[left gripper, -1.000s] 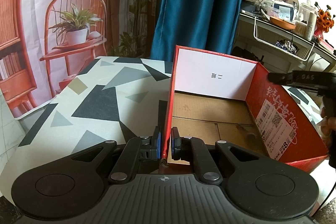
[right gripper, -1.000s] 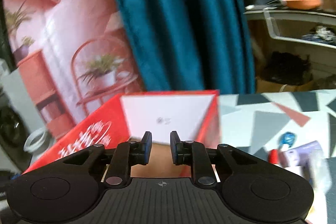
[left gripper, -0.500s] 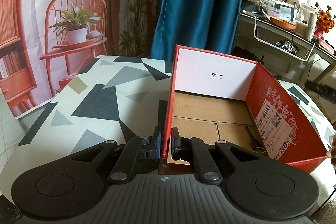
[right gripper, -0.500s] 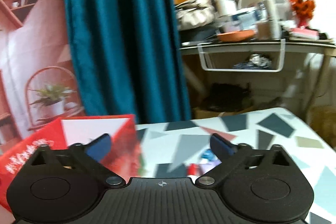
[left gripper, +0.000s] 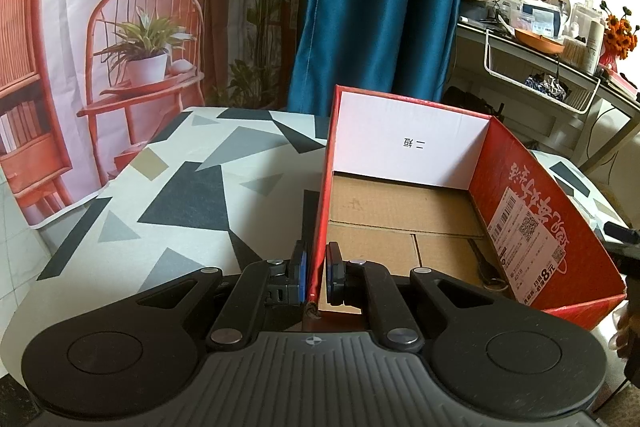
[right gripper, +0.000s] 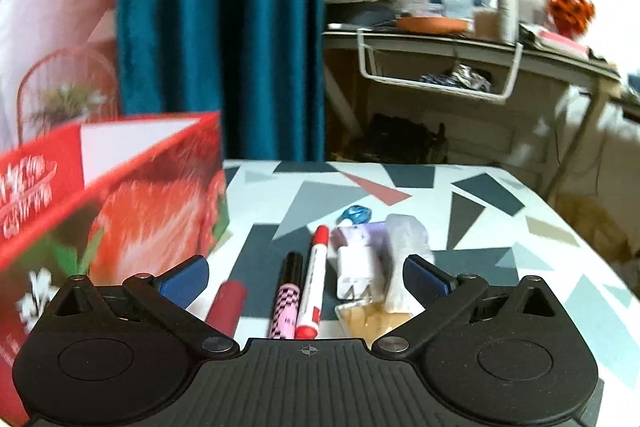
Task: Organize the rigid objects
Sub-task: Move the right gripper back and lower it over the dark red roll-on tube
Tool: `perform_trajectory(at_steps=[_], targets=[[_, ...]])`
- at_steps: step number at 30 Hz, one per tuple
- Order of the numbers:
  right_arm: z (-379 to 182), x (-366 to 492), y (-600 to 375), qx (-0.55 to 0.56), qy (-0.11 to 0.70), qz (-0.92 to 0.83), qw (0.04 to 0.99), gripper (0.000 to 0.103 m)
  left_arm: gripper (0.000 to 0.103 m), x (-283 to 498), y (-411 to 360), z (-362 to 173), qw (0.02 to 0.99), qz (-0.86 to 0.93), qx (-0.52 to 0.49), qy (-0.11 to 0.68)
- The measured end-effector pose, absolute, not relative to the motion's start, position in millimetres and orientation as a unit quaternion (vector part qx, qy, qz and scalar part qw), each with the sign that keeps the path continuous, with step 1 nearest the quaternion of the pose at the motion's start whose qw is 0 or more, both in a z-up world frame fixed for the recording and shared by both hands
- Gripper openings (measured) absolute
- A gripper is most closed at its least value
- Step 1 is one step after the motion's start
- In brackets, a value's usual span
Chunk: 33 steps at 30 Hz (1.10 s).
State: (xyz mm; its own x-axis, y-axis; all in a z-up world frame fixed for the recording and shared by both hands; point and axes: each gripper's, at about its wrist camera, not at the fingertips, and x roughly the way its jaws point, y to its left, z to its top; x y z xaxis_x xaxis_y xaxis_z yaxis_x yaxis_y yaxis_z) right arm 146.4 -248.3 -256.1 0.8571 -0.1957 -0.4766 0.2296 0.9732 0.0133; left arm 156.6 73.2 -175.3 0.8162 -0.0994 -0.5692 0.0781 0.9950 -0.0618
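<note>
My left gripper (left gripper: 316,273) is shut on the left wall of a red cardboard box (left gripper: 532,211); a dark metal tool with a key ring (left gripper: 482,265) lies inside. My right gripper (right gripper: 306,277) is open wide, just above a row of items on the table: a red marker (right gripper: 314,287), a pink-and-black pen (right gripper: 286,301), a dark red tube (right gripper: 226,307), a white and purple pack (right gripper: 362,259), a white packet (right gripper: 406,251), a small clear yellowish box (right gripper: 360,315) and a blue tape dispenser (right gripper: 358,214). The box (right gripper: 120,195) stands to their left.
The table (left gripper: 172,195) has a grey, black and white triangle cloth. A teal curtain (left gripper: 380,7) hangs behind. A cluttered shelf with a wire basket (right gripper: 440,67) stands at the back right. The table's right edge (right gripper: 568,227) curves near the items.
My right gripper has opened from nearly shut, swung right away from the box and dropped over the row of items. My left gripper has kept its hold on the box wall.
</note>
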Motion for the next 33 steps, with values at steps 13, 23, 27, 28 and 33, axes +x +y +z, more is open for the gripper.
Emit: perform_trajectory(at_steps=[13,23,27,28,33], targets=[[-279.8,160.8,-234.2,0.067,0.303,0.011,0.95,0.039,0.01,157.4,72.9,-174.8,0.953,-0.046,-0.015,0.3],[-288.5,173.7,-232.1,0.072,0.316,0.013,0.946,0.038,0.01,157.2,72.6,-174.9,0.953,-0.046,-0.015,0.3],[-288.8,168.7,-232.5,0.075,0.314,0.02,0.946,0.038,0.01,157.0,72.6,-174.8,0.953,-0.046,-0.015,0.3],[-289.7,168.0,-233.8,0.078,0.317,0.019,0.945,0.038,0.01,157.0,72.9,-174.9,0.953,-0.046,-0.014,0.3],[-292.2,166.4,-240.8,0.093,0.317,0.012,0.944,0.039,0.01,156.6,72.9,-175.2,0.953,-0.046,-0.016,0.3]])
